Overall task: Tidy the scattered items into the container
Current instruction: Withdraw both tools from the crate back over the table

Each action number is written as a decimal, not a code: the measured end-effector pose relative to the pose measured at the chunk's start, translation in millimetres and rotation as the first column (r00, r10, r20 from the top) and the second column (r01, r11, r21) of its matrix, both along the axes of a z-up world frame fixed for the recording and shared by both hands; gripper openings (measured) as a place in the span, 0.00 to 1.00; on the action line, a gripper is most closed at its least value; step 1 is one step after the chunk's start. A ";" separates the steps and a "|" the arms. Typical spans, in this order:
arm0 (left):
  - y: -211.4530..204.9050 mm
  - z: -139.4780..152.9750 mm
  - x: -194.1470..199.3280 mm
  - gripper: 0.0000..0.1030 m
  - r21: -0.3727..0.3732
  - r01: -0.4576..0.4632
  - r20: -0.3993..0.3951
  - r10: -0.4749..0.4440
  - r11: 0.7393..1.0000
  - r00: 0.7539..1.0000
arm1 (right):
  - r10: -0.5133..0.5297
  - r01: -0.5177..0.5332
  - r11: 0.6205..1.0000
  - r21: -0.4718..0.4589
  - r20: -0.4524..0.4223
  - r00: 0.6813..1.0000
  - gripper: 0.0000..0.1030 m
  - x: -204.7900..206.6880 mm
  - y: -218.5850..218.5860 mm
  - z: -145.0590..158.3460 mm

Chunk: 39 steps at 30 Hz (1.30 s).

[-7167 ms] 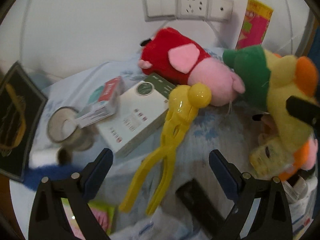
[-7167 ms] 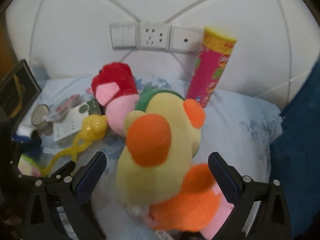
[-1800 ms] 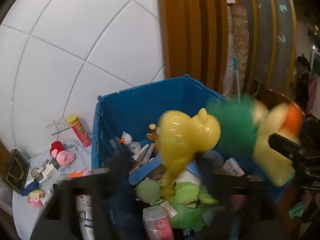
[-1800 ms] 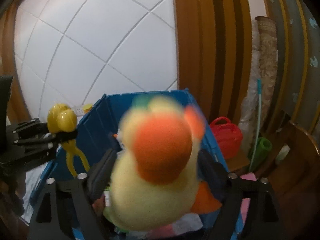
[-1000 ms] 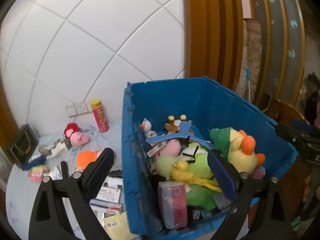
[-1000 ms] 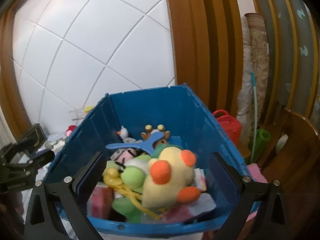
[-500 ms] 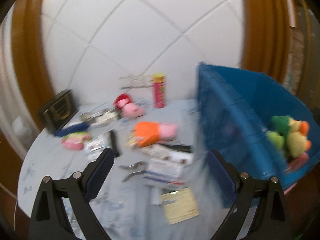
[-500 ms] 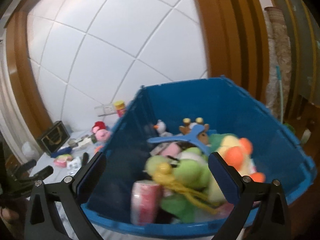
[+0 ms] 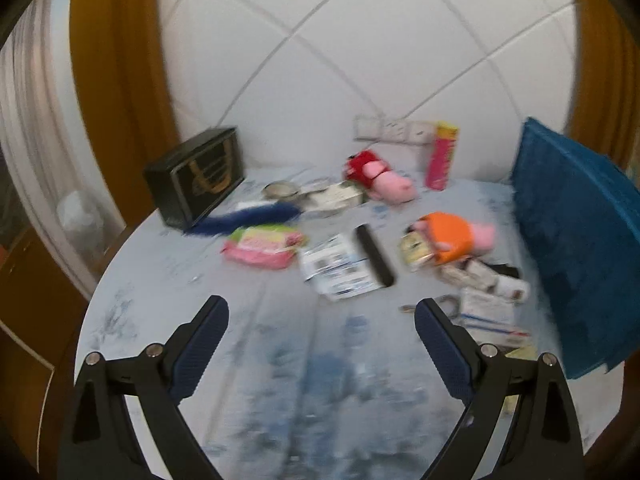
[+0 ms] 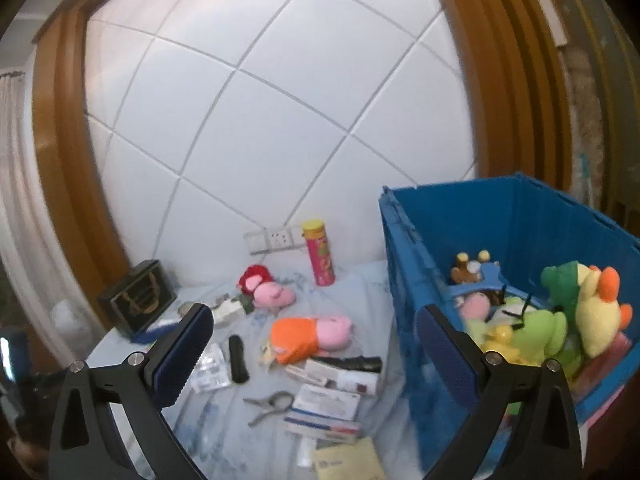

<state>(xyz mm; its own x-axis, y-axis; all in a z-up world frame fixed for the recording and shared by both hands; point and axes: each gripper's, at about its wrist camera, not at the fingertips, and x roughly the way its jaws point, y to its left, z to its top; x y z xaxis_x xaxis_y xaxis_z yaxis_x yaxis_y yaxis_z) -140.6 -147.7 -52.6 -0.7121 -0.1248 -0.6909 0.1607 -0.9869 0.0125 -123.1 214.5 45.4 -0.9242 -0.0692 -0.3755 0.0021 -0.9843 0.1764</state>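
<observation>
Both grippers are empty now, jaws spread wide. The left gripper (image 9: 320,320) has swung off the bin (image 9: 576,240) and looks across the table (image 9: 168,280) at the leftover clutter: orange plush (image 9: 450,236), red-and-pink plush (image 9: 380,178), pink packet (image 9: 262,244), black bar (image 9: 374,256), boxes (image 9: 480,280). The right gripper (image 10: 314,332) has turned left too, so the bin (image 10: 408,280) sits at its right. The yellow duck (image 10: 596,312) and yellow tongs (image 10: 498,338) they carried earlier now lie inside it.
</observation>
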 end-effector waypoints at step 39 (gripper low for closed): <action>21.4 -141.9 -163.5 0.89 0.076 0.472 0.230 -0.476 0.879 0.849 | -0.204 0.265 0.964 -0.010 0.609 0.767 0.71 -95.2 -51.4 -216.8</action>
<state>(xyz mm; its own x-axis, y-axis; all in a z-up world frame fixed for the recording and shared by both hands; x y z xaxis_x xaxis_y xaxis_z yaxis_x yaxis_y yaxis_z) -304.2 -126.3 -194.5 -0.4987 0.1986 -0.8437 -0.3319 -0.9430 -0.0258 -218.4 163.1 -171.4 -0.5073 0.0587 -0.8598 -0.3622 -0.9198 0.1508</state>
